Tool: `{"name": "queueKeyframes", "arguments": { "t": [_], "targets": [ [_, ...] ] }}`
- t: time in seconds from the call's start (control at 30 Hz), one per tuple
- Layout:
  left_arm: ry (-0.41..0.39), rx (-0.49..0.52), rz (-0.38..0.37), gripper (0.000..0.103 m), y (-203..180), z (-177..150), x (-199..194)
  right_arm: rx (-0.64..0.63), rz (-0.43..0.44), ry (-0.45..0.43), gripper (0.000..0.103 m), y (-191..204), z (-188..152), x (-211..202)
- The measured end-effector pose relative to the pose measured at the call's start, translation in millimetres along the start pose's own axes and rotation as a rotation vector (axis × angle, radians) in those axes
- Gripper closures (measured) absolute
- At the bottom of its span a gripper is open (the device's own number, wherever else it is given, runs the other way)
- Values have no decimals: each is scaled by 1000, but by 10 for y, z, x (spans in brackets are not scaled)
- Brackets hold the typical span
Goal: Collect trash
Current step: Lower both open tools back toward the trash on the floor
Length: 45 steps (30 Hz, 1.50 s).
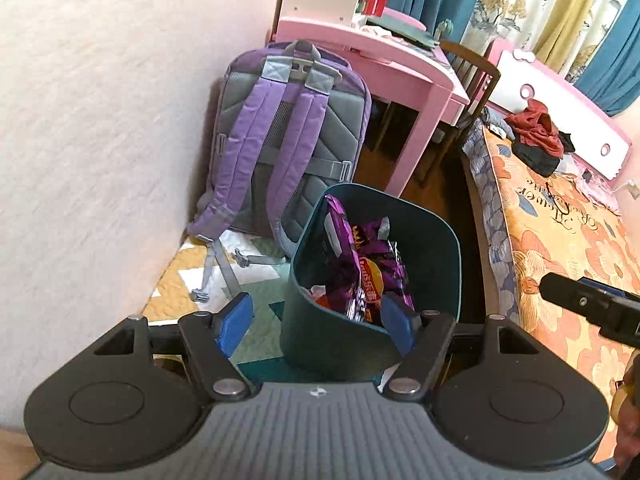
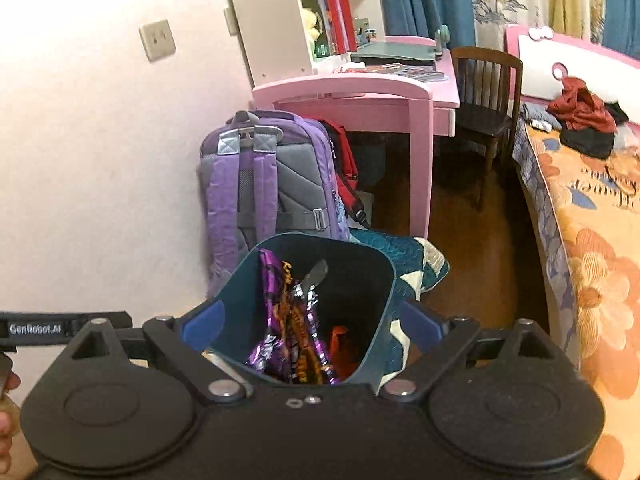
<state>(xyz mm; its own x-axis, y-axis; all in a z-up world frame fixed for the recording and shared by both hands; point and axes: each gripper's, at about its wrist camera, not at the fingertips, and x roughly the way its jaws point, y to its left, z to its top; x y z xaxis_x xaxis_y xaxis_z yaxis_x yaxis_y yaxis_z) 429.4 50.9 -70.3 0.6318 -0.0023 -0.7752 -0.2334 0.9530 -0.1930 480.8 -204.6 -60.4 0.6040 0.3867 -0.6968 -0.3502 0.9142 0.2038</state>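
A dark teal trash bin [image 1: 432,256] stands on the floor and holds purple snack wrappers [image 1: 368,264] and some orange and white scraps. My left gripper [image 1: 316,324] is open and empty, its blue fingers either side of the bin's near rim. In the right wrist view the bin [image 2: 376,276] with the purple wrappers [image 2: 288,320] sits between the blue fingers of my right gripper [image 2: 310,324], which is open and empty above the near rim. The right gripper's body [image 1: 592,308] shows at the right edge of the left wrist view.
A purple and grey backpack [image 1: 280,140] leans on the pink wall behind the bin. A pink desk [image 1: 400,68] with a wooden chair [image 2: 488,96] stands further back. A bed [image 1: 568,248] with a floral cover and clothes lies on the right. A quilted mat [image 1: 224,280] covers the floor.
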Motion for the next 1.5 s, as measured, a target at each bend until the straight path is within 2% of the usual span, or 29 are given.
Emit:
{"name": "queueKeyframes", "arguments": {
  "t": [0.27,0.33,0.5,0.67,0.9,1.0,1.07,1.27,1.5],
  "targets": [
    [-38,51,3,27,13,-423,-304,4,48,-1,8,-22,-358,-419],
    [-33,57,0,23,27,-562,-323,2,55,9,8,-18,-494,-459],
    [-18,65,23,21,77,-923,-221,-38,77,56,4,-5,-917,-421],
    [28,65,28,20,169,-1320,79,-94,77,115,1,8,-1428,-224],
    [115,75,33,20,379,-1984,766,-175,64,192,0,-40,-2219,319],
    [175,90,77,11,460,-2329,1175,-201,57,236,0,-67,-2574,619],
    [215,78,75,5,543,-2580,1447,-203,63,273,0,-91,-2842,855],
    [379,34,78,4,791,-3378,2331,-211,63,366,1,-168,-3624,1565],
    [531,-17,101,4,1102,-4311,3381,-221,90,481,2,-223,-4663,2305]
  ]
}}
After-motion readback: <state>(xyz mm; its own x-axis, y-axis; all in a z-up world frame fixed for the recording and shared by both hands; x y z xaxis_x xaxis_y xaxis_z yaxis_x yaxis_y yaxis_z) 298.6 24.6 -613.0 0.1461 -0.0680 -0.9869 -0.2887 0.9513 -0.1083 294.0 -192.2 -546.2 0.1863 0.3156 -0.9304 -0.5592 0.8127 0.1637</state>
